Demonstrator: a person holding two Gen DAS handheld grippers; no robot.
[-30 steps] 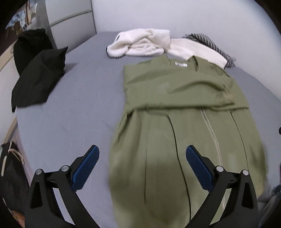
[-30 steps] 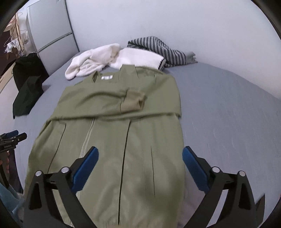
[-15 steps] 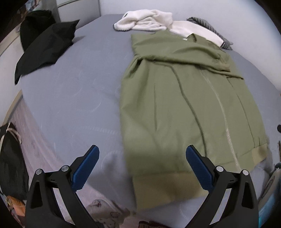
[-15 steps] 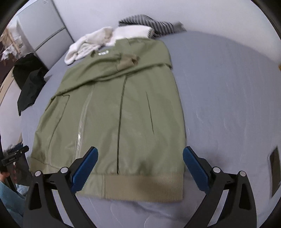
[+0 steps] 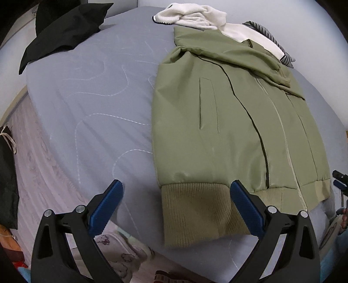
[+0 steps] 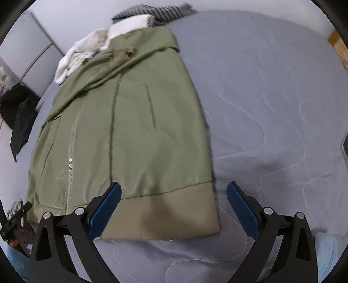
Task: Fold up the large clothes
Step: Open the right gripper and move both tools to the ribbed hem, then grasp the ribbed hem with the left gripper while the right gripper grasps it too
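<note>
An olive green jacket (image 5: 228, 122) lies flat, zipped, on the grey bed (image 5: 97, 98), sleeves folded across its chest, ribbed hem (image 5: 195, 209) toward me. My left gripper (image 5: 176, 191) is open and empty, hovering over the hem's left corner. In the right wrist view the jacket (image 6: 121, 130) fills the left half and my right gripper (image 6: 173, 191) is open and empty above the right corner of the ribbed hem (image 6: 165, 215). Neither gripper touches the cloth.
A white fleece garment (image 5: 195, 16) and a striped one (image 5: 267, 34) lie beyond the collar. Black clothes (image 5: 63, 28) sit at the bed's far left corner. The bed edge and floor (image 5: 28, 152) are at the left, and a dark bag (image 5: 6, 178) stands there.
Both grippers have drawn back from over the jacket's middle toward its hem and dropped lower; the hem is now right under the fingers. Both stayed open.
</note>
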